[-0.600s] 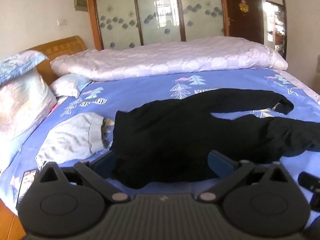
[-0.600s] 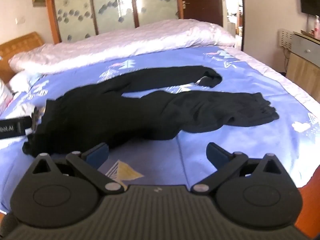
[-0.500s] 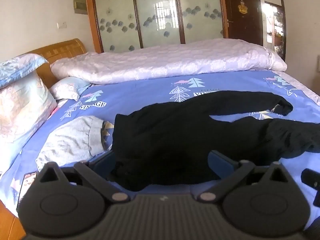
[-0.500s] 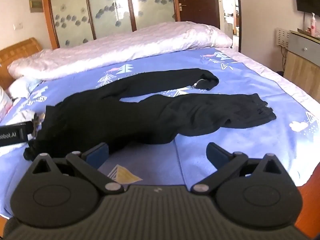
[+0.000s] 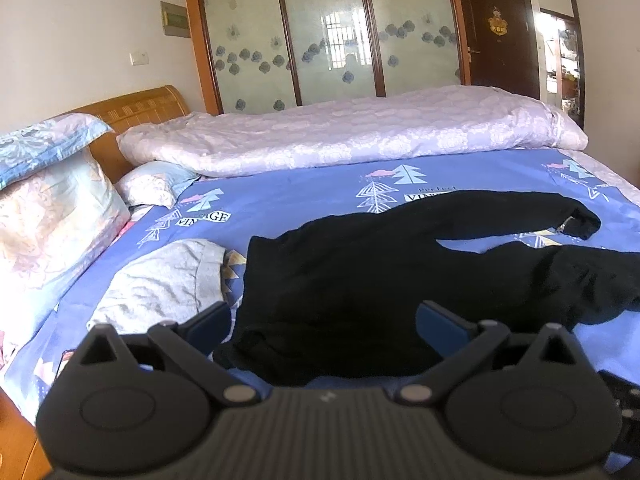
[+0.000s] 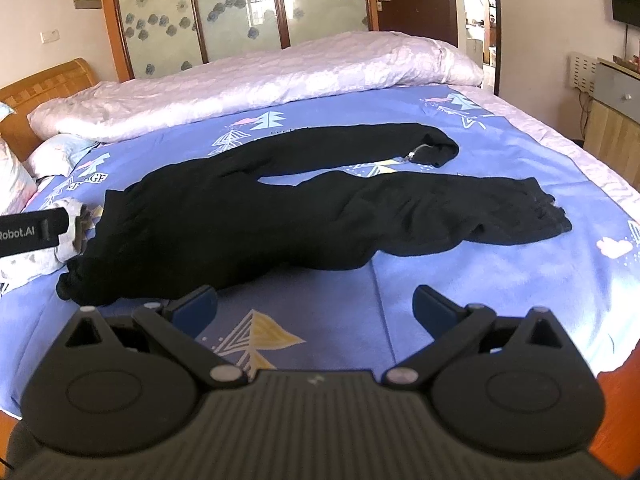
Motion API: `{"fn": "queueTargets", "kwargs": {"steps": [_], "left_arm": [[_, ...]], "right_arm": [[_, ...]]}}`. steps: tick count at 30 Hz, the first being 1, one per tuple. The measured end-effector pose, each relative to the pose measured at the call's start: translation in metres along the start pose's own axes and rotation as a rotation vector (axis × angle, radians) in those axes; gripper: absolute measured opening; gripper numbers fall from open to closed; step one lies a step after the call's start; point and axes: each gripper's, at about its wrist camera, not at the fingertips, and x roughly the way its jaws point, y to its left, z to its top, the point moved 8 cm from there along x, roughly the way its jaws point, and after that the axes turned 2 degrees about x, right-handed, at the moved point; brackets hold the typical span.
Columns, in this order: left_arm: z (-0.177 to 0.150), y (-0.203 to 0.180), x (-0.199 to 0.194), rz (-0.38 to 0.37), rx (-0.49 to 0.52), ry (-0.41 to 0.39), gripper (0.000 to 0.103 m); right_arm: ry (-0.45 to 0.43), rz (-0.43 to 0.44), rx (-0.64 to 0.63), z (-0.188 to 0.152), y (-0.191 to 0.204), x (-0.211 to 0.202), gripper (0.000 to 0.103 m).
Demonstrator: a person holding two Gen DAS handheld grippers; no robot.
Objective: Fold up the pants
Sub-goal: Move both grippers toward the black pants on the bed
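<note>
Right wrist: pants (image 6: 248, 216) flat, claws open.

1 black pants (image 6: 256, 216), 1 grey garment (image 5: 160, 284), 1 quilt (image 5: 352, 136), 3 pillows (image 5: 52, 216)

sunlit bedroom: wooden headboard (image 5: 132, 110), frosted sliding doors (image 5: 328, 36), cream walls.

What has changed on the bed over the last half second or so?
Only the views shifted a little, as both hand-held grippers moved slightly. Nothing was grasped or released. The pants lie spread on the sheet as before, and the left gripper and right gripper stay open and empty.
</note>
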Motion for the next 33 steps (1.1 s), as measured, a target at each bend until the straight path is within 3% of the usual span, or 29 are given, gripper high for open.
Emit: {"fn": "queueTargets", "kwargs": {"steps": [33], "left_arm": [[-0.008, 0.016, 0.009, 0.037, -0.023, 0.03, 0.102]], "right_arm": [[-0.021, 0.017, -0.029, -0.004, 0.01, 0.005, 0.103]]}}
